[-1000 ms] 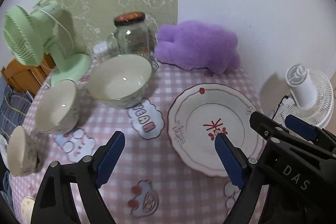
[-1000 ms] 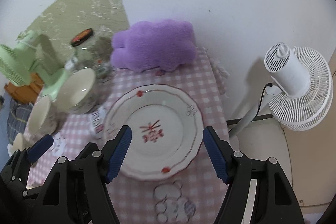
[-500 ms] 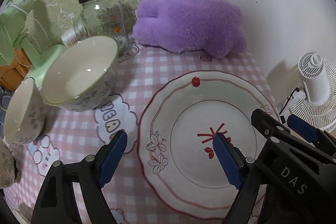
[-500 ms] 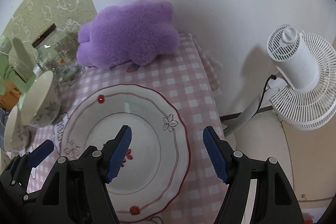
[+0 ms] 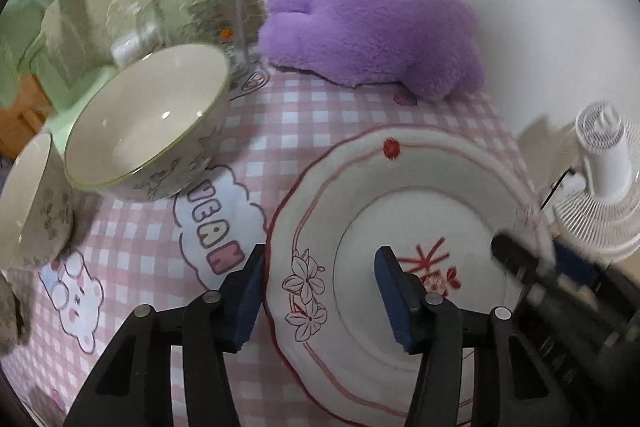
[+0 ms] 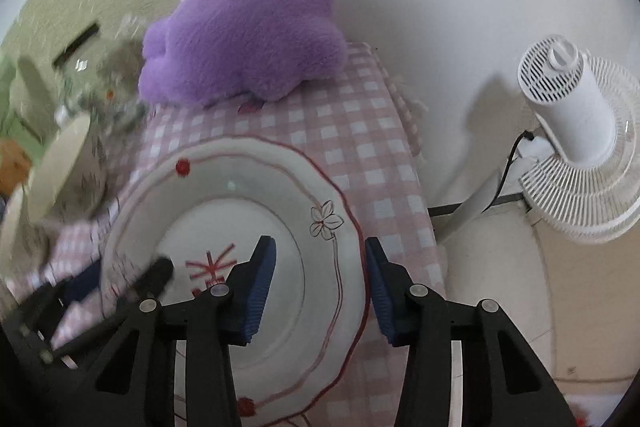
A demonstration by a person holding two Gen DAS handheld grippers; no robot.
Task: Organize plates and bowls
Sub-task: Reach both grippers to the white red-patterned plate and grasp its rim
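A white plate [image 5: 400, 195] with a red rim line and red flower print lies on the pink checked tablecloth; it also shows in the right wrist view [image 6: 240, 203]. My left gripper [image 5: 320, 291] is open and straddles the plate's left rim, one finger outside, one over the plate. My right gripper [image 6: 320, 283] is open and straddles the plate's right rim the same way. A large bowl [image 5: 144, 119] and a smaller bowl [image 5: 28, 195] stand to the left of the plate.
A purple plush toy [image 5: 372, 31] lies behind the plate by the wall. A glass jar [image 5: 200, 3] stands behind the large bowl. A white fan [image 6: 576, 147] stands off the table's right edge. A green fan base [image 5: 76, 95] sits at the far left.
Both grippers have moved forward and down to the plate and narrowed, so each now straddles a rim. The plate has not moved.
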